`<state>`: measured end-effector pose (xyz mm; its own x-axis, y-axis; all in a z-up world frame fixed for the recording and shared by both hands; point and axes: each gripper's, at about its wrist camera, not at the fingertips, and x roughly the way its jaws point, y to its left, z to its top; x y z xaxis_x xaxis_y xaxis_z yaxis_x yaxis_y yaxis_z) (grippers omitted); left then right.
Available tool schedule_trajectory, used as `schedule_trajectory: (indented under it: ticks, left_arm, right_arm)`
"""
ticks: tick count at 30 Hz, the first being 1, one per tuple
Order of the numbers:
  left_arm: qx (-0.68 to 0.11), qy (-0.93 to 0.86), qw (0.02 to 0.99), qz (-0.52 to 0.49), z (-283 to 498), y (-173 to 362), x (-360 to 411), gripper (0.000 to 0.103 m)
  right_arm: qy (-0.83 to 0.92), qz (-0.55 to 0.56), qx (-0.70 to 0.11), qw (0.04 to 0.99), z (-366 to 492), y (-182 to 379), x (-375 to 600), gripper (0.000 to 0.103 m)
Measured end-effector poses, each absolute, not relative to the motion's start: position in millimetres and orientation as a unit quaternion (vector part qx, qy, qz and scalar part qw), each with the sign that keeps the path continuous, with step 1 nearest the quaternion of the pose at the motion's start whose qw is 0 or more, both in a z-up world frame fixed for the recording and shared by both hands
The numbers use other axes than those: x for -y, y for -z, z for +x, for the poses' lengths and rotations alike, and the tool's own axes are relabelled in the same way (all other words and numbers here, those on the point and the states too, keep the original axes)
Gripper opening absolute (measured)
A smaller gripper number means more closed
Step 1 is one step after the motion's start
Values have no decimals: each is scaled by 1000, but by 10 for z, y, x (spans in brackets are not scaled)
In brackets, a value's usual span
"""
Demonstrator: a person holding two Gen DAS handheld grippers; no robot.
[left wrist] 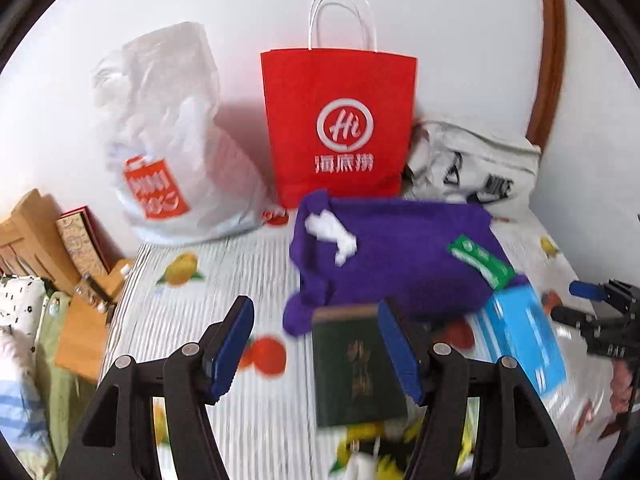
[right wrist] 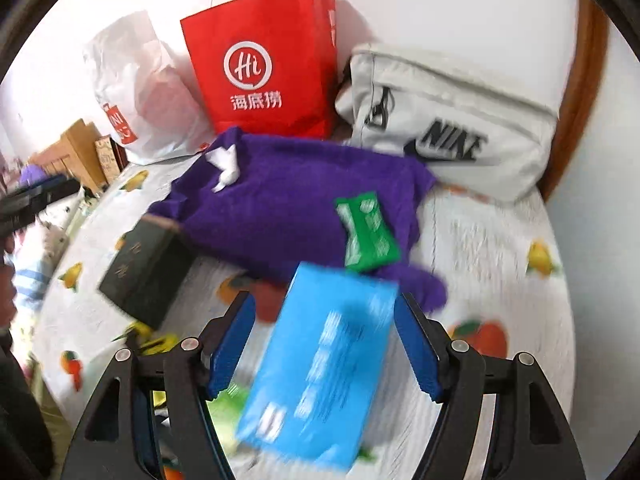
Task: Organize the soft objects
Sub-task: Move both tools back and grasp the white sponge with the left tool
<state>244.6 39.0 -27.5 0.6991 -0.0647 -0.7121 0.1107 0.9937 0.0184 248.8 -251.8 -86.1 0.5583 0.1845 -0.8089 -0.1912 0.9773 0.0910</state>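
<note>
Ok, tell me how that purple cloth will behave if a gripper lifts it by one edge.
The purple cloth looks rumpled and fuzzy, so it will probably droop rather than hold shape. The green packet and white scrap lying on it would likely slide off. Its pile should grip well.

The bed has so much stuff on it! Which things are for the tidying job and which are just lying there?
For the job:
purple towel
blue tissue pack
green tissue pack
red paper bag

Just lying about:
dark green box
white plastic bag
grey Nike bag
</note>
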Motion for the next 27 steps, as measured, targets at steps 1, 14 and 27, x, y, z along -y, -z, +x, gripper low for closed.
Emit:
schedule_trajectory:
  ticks: [1,14,27]
  left_arm:
    - [-387,49,920,30,2349,294,-402,62]
    - [-447,78,891,-9,1420,981,-565,62]
    - [-458,203,866,13,875,1333,43,82]
  right_arm:
    - [-105,8,-458,883,2401,862,2532,71]
    - [-123,51,-450,883,1417,1056,2386,71]
    - [-130,32,-442,887,903,1236,2344,71]
